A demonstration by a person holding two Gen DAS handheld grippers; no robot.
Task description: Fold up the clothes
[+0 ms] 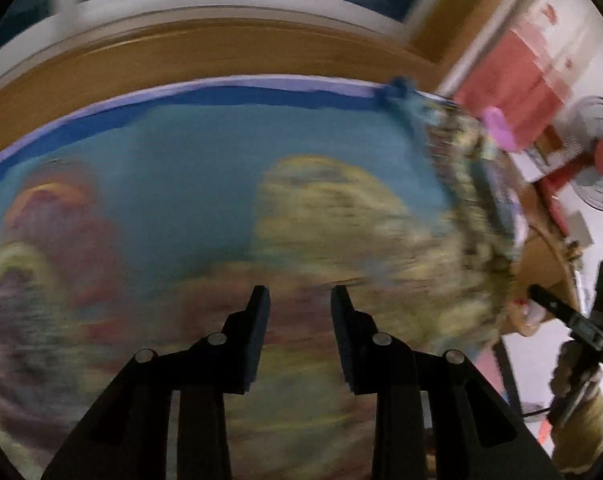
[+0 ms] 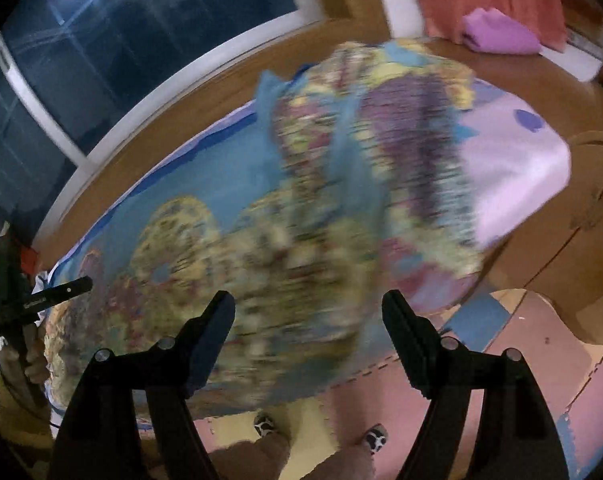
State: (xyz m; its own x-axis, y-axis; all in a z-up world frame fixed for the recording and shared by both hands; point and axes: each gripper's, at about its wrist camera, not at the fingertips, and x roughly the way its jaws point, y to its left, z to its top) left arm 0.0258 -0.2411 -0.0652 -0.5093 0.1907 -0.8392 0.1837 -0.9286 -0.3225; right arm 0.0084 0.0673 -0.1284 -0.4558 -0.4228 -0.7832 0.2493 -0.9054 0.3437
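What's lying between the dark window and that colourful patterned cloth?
A strip of bare wooden ledge, plus the white window frame, separates the window from the patterned cloth. The right wrist view shows it best.

Each fisheye sits just behind its own pair of black fingers and looks steeply down along them. The left wrist view faces the blurred, multicoloured patterned cloth (image 1: 333,216) on the blue mat (image 1: 205,152) from close above, wooden ledge beyond. The right wrist view looks from slightly further back, over the same cloth (image 2: 341,184) and mat (image 2: 205,184), down to pink floor tiles (image 2: 541,392). Both share cloth, mat and a folded pink fabric (image 2: 497,34)
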